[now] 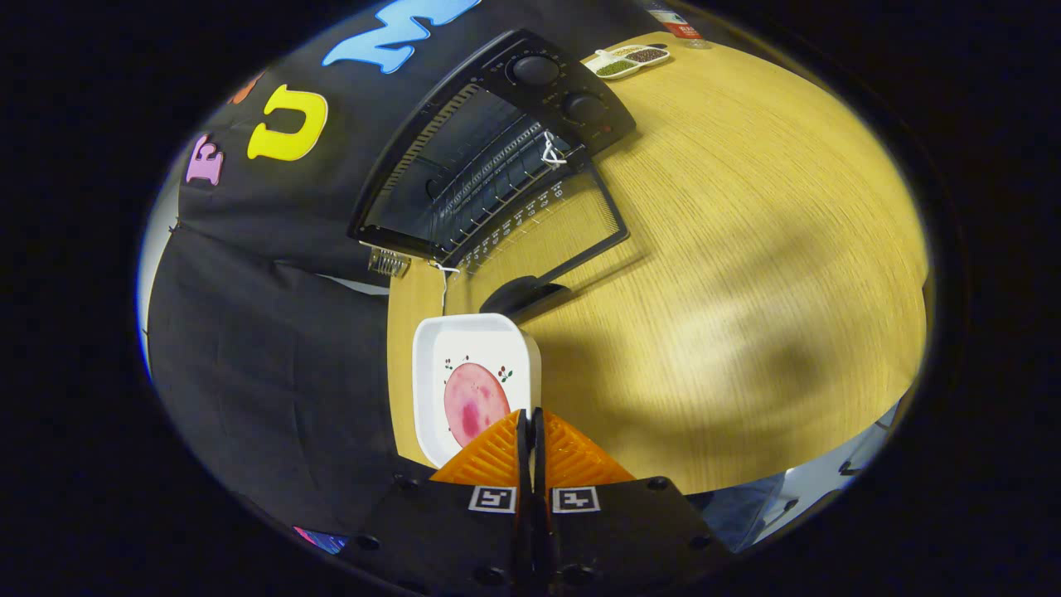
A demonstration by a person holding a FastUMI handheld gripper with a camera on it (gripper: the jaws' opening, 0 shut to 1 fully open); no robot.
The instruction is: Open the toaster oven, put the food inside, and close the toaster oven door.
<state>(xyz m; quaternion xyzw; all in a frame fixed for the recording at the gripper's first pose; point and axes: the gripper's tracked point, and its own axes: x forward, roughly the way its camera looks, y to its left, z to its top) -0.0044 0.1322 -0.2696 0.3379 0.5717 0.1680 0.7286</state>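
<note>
Claw (530,419): fingers pressed together with only a thin dark seam between them, clamped on the near rim of the white dish (the rim itself is hidden where the fingers cover it, so the pinch is read from the closed seam and the dish edge running under the tips).
Fingers (489,456): ribbed faces meeting at a point over the dish's near edge; two small square printed markers sit on the body just behind them.
White dish (477,377): a rounded square tray with raised walls, just ahead of the fingers and partly beneath them, over the table's edge nearest the booth wall.
Food (474,402): a round pink slice with a darker red patch, lying flat in the dish, touching the fingertips' outline; small printed sprigs decorate the dish floor beside it.
Table (746,274): pale wood grain, with soft shadows across it.
Toaster oven (497,149): beyond the dish, black, with its cavity open and a wire rack (497,186) visible inside; two knobs on its control panel.
Oven door (547,240): swung down flat toward the dish, glass pane showing the table through it; its dark handle (526,294) lies just beyond the dish's far wall.
Far corner: a small divided dish (627,60) of grains, well apart from the oven door.
</note>
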